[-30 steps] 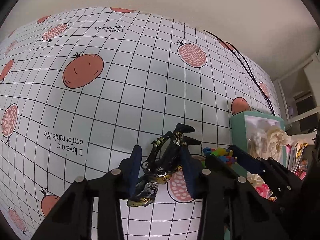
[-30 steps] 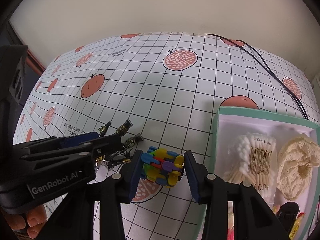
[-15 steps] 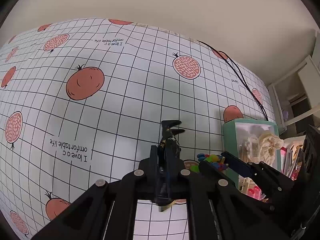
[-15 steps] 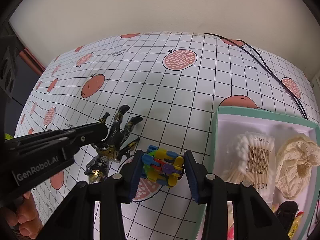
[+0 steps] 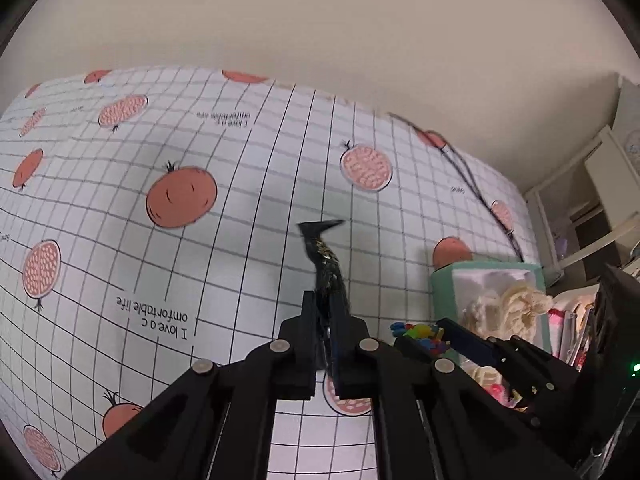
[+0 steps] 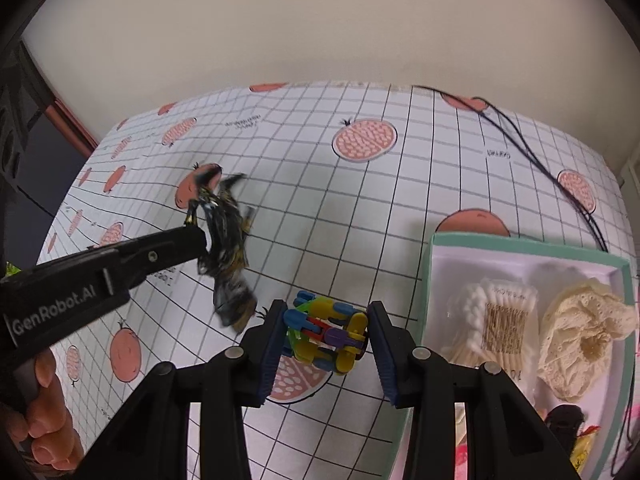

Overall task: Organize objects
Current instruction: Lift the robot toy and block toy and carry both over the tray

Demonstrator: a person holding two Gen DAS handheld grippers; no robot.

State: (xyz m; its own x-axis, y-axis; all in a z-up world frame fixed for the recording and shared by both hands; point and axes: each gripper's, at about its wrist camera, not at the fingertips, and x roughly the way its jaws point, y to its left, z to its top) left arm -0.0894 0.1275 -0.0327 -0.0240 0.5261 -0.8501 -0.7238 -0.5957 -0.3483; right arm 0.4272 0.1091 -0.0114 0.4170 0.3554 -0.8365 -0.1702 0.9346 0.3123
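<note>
**Both grabbers busy, box waiting off to the side**

So the left hand-held gripper [image 5: 325,344] has its jaws pressed tight on a black-and-gold hair claw [image 6: 224,240], which hangs in the air above the tabletop [image 6: 320,200] and pokes out past the fingertips. Pinched by its middle, probably so it won't swing or pop open on the way over.

The right hand-held gripper [image 6: 328,344] is spread wide, one finger either side of a colourful plastic linked toy [image 6: 326,334] sitting on the tabletop right between them. Can't tell if the pads are touching it, but it isn't squeezed. My guess: it's lined up for a grab.

Just to the right of that gripper sits a teal-rimmed box [image 6: 430,280] holding a pack of cotton swabs [image 6: 490,320] and a cream lacy thing [image 6: 580,336]. Looks like the loose stuff ends up in there, hence both tools working so near it.
</note>
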